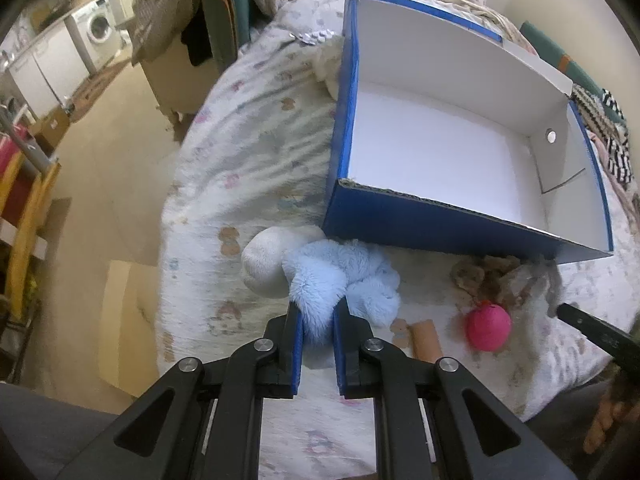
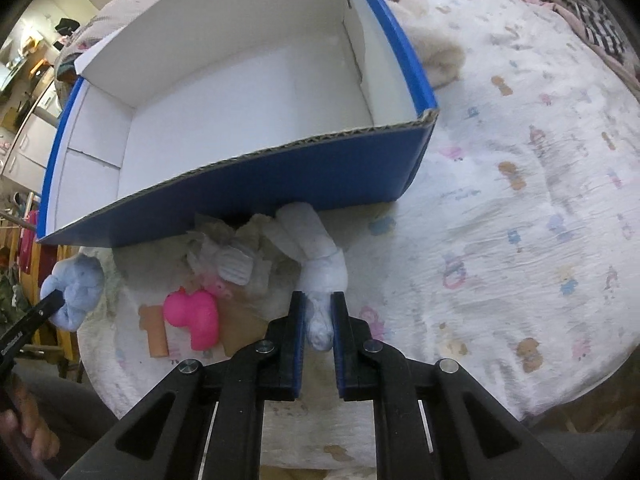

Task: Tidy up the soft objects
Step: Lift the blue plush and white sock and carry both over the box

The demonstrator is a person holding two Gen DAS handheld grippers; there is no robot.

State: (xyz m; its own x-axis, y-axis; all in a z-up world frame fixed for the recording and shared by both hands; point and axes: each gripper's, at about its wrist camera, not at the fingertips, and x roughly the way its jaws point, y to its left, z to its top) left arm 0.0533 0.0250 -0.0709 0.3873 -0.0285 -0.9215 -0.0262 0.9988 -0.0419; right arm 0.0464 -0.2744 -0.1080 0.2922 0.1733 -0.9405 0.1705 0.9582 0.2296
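Note:
A blue cardboard box (image 1: 400,224) with a white, bare inside stands open on the bed; it also shows in the right wrist view (image 2: 280,184). My left gripper (image 1: 318,312) is shut on a fluffy light-blue plush (image 1: 344,268) lying in front of the box, next to a white plush ball (image 1: 266,264). The plush also shows at the left in the right wrist view (image 2: 78,292). My right gripper (image 2: 318,312) is shut on a white rolled sock (image 2: 320,264) that reaches to the box's front wall. A pink soft toy (image 2: 196,316) (image 1: 488,326) lies between the grippers.
Crumpled paper and cloth (image 2: 236,256) lie before the box. Cardboard tubes (image 1: 426,338) lie near the pink toy. A cream plush (image 2: 432,48) lies beyond the box. The bed sheet (image 2: 520,200) spreads to the right. The floor (image 1: 112,200) drops away left of the bed.

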